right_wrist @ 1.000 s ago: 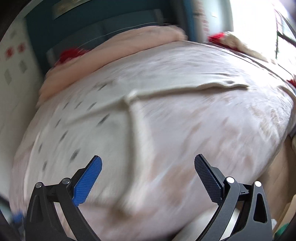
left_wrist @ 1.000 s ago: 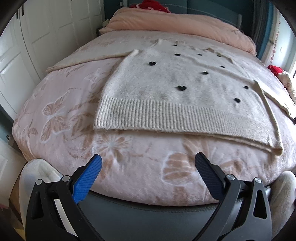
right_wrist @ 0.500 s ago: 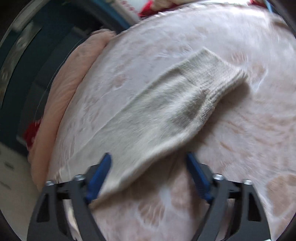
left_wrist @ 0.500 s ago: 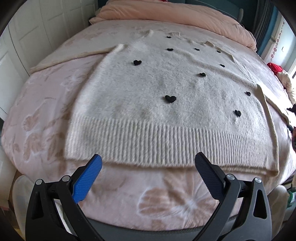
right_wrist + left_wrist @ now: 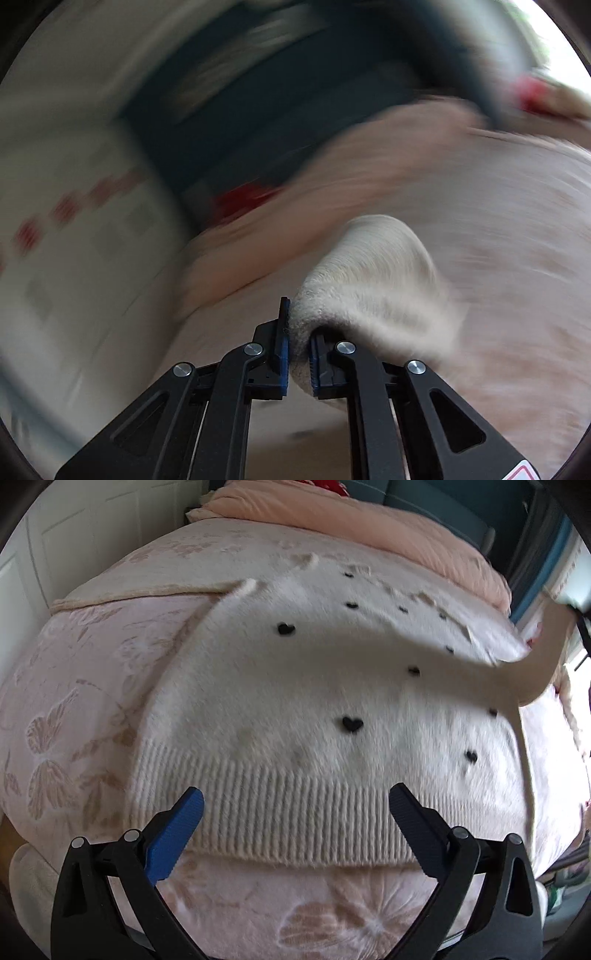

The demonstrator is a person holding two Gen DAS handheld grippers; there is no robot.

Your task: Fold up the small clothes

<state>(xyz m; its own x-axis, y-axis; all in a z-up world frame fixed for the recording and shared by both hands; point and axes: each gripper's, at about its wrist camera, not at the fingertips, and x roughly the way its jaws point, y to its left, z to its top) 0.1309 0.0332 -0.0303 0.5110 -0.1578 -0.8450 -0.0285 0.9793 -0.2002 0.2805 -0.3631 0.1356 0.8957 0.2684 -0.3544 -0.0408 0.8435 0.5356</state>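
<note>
A cream knit sweater point(image 5: 303, 686) with small black hearts lies flat on the bed, its ribbed hem point(image 5: 280, 812) toward me. My left gripper point(image 5: 295, 814) is open and empty, hovering just over the hem. The sweater's right sleeve point(image 5: 532, 672) is lifted off the bed at the right edge of the left wrist view. My right gripper point(image 5: 298, 354) is shut on that sleeve's cuff point(image 5: 369, 280), which bulges up between and beyond the pads. The right wrist view is heavily motion-blurred.
The bed has a pink floral cover point(image 5: 74, 709) and a rolled peach duvet point(image 5: 351, 528) at its head. White wardrobe doors point(image 5: 33, 554) stand to the left. A dark teal headboard point(image 5: 258, 110) and something red point(image 5: 243, 195) show blurred beyond.
My right gripper has closed on the sleeve cuff and lifted it off the bed, swinging fast. My left gripper has moved forward over the hem, still open.
</note>
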